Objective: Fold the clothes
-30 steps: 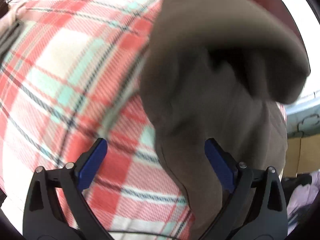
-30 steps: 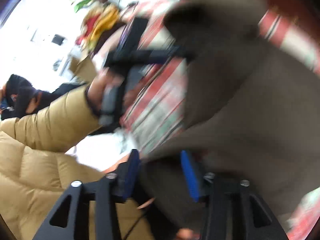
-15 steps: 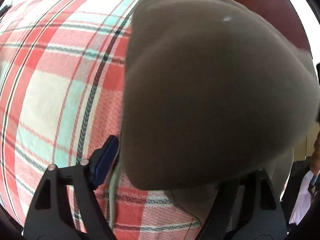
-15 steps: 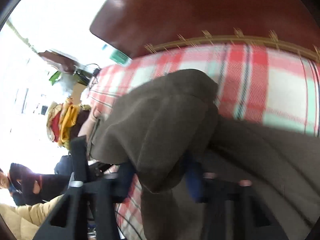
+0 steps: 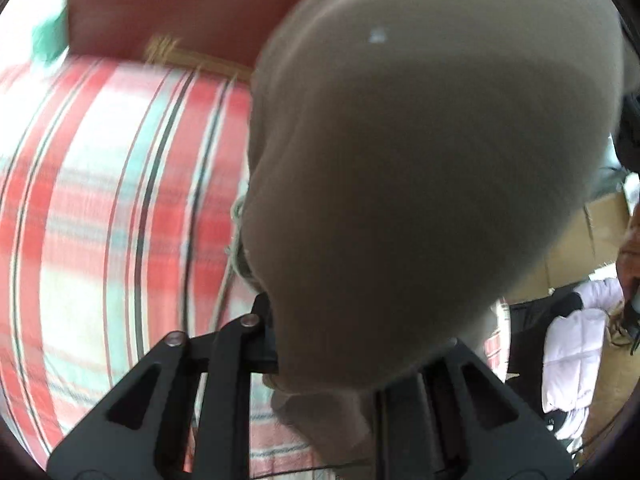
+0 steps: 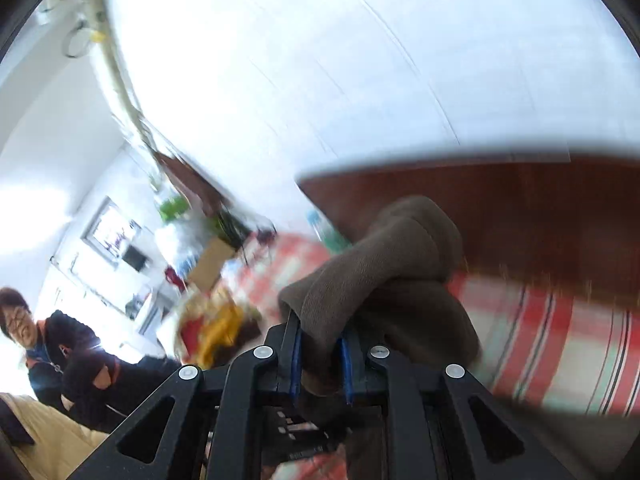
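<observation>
A brown fleece garment fills most of the left wrist view, bulging close over the camera. My left gripper is closed on it, its fingertips hidden under the cloth. In the right wrist view my right gripper is shut on a bunched edge of the same brown garment, held up above the red, white and teal plaid bed cover. The cover also shows in the left wrist view.
A dark red wooden headboard stands behind the bed and shows in the right wrist view. A person in a dark jacket stands at left. Cardboard boxes and white bedding lie at right.
Both grippers have closed on the brown garment and lifted it. The right gripper tilted upward toward the wall and ceiling. The garment swung up close to the left camera.
</observation>
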